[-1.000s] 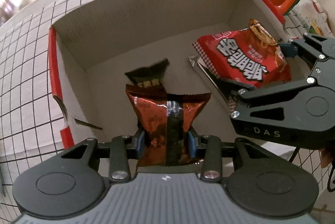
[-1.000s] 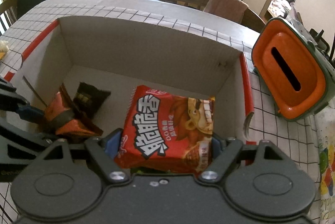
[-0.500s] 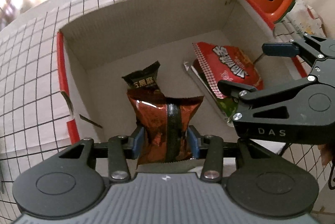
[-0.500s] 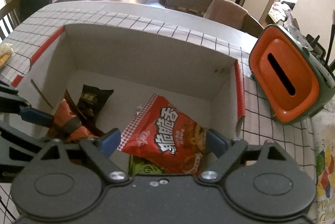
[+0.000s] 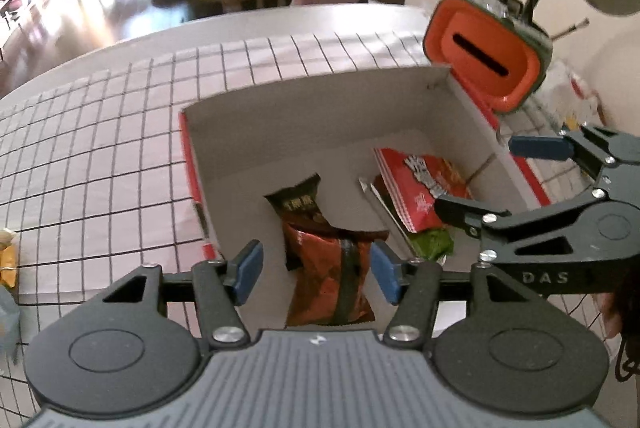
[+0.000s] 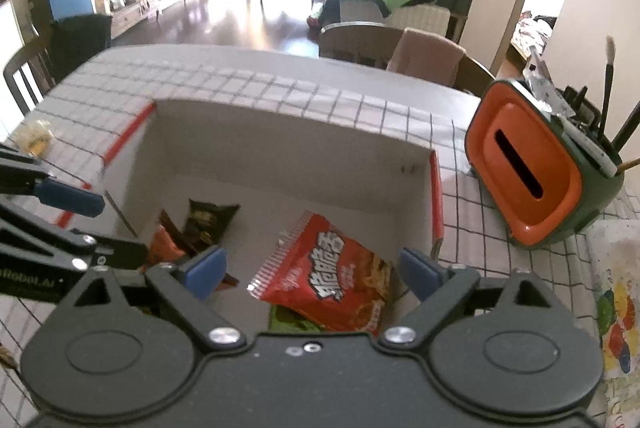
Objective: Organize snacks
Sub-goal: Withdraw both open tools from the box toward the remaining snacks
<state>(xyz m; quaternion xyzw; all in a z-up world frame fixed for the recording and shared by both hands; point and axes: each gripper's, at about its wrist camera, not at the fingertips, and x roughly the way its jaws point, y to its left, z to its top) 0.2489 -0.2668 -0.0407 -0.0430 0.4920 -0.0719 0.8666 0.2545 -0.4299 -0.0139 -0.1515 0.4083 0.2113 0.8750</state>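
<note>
Both packets had left your jaws since the earlier frames: the brown packet (image 5: pixel 332 268), formerly pinched by the left hand-held gripper (image 5: pixel 316 270), and the red packet (image 6: pixel 332 280), formerly clamped by the right hand-held gripper (image 6: pixel 312 268), lay loose in the box (image 5: pixel 304 116), and both grippers had lifted away from it.

Left hand-held gripper: jaws about half apart and opening, pads clear of the brown packet on either side, nothing held. Right hand-held gripper: jaws wide and opening, empty, with the red packet on the box floor below and between them.

Position of the snacks: brown packet at the left of the box floor, overlapping a black packet (image 5: pixel 300 202); red packet at the right, lying on a green packet (image 5: pixel 434 242).

Risks, as judged: the brown packet leaned against its neighbour and could slide or tip if you brushed it while withdrawing. The two grippers stood close together over the box, so a careless sideways move could knock one against the other or catch the box wall.

Surroundings: an orange-faced holder (image 6: pixel 532 168) with brushes stood just beside the box's right wall on the checked worktop (image 5: pixel 100 156), narrowing your exit on that side. A yellow item (image 6: pixel 34 138) lay at the worktop's left edge.
</note>
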